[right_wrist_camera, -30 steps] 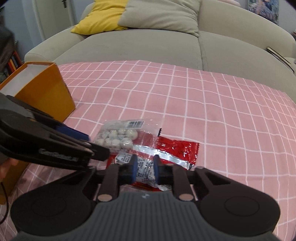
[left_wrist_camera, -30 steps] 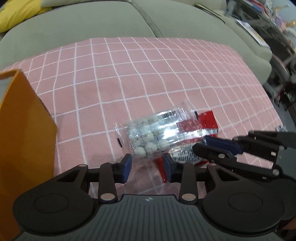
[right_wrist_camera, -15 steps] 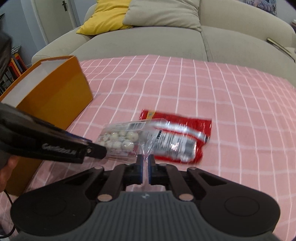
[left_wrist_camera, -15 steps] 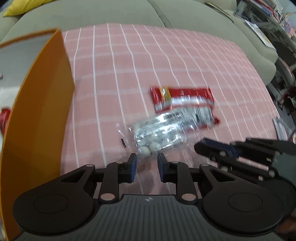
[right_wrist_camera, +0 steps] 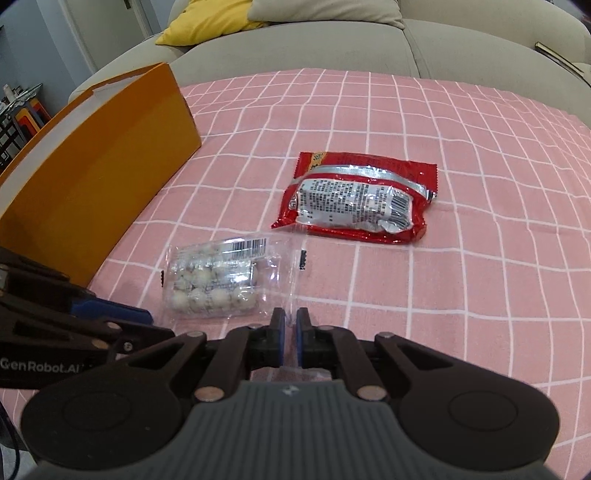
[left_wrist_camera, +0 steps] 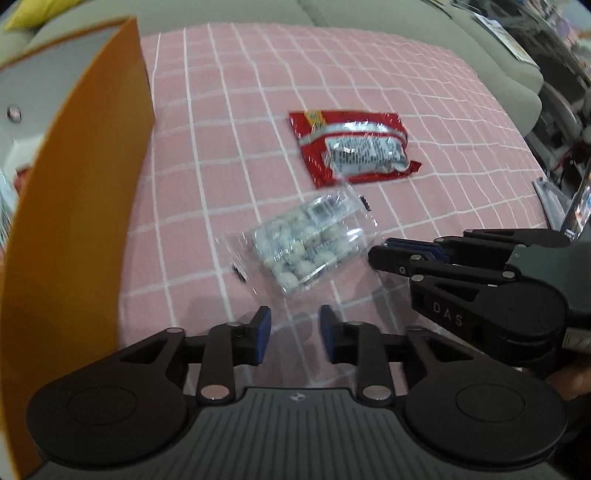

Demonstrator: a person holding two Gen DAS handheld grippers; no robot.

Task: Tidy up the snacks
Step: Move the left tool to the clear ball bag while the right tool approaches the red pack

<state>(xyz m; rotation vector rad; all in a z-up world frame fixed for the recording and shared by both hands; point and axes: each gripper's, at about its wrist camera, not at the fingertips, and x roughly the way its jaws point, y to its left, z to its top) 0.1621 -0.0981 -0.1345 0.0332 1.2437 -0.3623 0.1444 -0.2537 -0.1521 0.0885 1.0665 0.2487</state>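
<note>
A clear bag of white round sweets (left_wrist_camera: 306,247) (right_wrist_camera: 214,280) lies on the pink checked cloth (right_wrist_camera: 424,122), a little apart from a red snack packet (left_wrist_camera: 351,147) (right_wrist_camera: 354,195) with a silver label. My right gripper (right_wrist_camera: 287,321) (left_wrist_camera: 380,253) is shut on the bag's clear film edge. My left gripper (left_wrist_camera: 294,326) hovers just short of the bag's near corner. Its jaws are opening and the pads press on nothing. An orange box (left_wrist_camera: 74,203) (right_wrist_camera: 110,177) stands at the left, open at the top.
A grey sofa (right_wrist_camera: 332,48) with a yellow cushion (right_wrist_camera: 210,18) borders the cloth at the back. In the left wrist view, something red (left_wrist_camera: 22,173) shows inside the box, and clutter (left_wrist_camera: 554,110) stands past the cloth's right edge.
The clear bag was dragged off the red packet towards the box, so the two now lie apart. My right gripper shut on its edge. The left jaws narrowed, then widened.
</note>
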